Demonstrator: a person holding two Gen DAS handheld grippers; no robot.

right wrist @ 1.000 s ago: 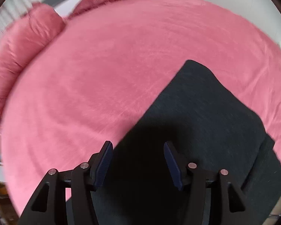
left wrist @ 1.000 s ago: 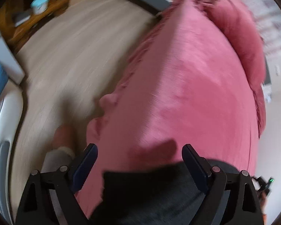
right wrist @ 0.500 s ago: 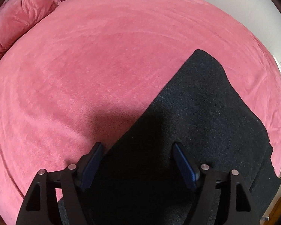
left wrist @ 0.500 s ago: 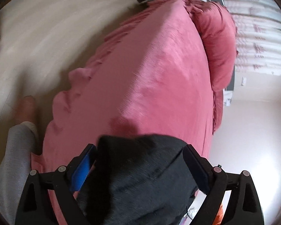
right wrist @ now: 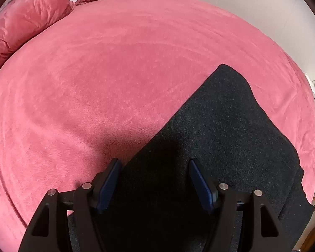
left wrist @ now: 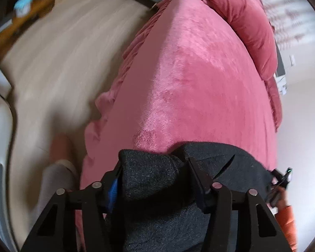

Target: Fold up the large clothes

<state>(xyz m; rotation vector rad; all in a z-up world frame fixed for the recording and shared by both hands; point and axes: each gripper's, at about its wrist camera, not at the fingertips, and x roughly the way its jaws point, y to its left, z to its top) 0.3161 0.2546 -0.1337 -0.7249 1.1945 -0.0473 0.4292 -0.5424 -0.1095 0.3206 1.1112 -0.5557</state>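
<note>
**A home bedroom**

A wide bed [right wrist: 119, 79] covered in a pink plush spread fills most of both views. Matching pink pillows [right wrist: 27, 16] lie at its far end. Pale wood-look flooring [left wrist: 58, 63] runs along the left of the bed. A wooden shelf unit [left wrist: 25, 19] stands in the far left corner, blurred. Plain light walls [right wrist: 262, 10] rise behind.

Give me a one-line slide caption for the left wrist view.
Left tongs closing on a bunched fold of the dark garment at the edge of the pink bed cover.
</note>
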